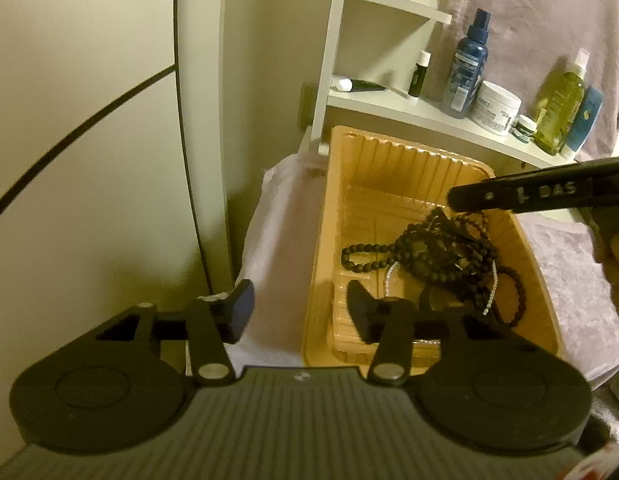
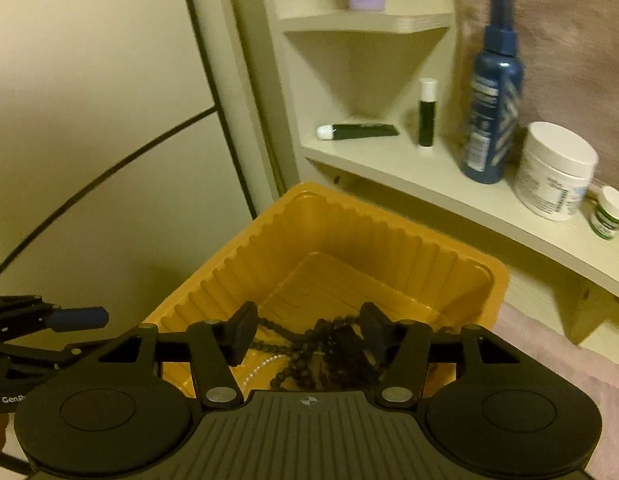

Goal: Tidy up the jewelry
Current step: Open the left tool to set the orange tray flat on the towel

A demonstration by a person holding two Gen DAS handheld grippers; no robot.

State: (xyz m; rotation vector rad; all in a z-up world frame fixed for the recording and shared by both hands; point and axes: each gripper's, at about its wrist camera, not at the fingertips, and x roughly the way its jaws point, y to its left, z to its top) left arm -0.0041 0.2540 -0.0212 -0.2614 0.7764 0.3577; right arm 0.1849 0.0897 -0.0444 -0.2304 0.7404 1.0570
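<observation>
Tangled dark round beads (image 1: 433, 252), ribbed yellow plastic tray (image 1: 389, 160)

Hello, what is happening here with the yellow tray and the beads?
A person holds a hand-held gripper in each hand over a yellow plastic tray. A tangle of dark bead necklaces and a thin white bead strand lie in the tray. The right hand-held gripper is open just above the tangle. The left hand-held gripper is open too, at the tray's near left edge. Neither grips anything yet.

White shelf (image 2: 449, 196): blue spray bottle (image 2: 494, 100), white jar (image 2: 555, 170) (label blurred), dark tube (image 2: 359, 131).
</observation>
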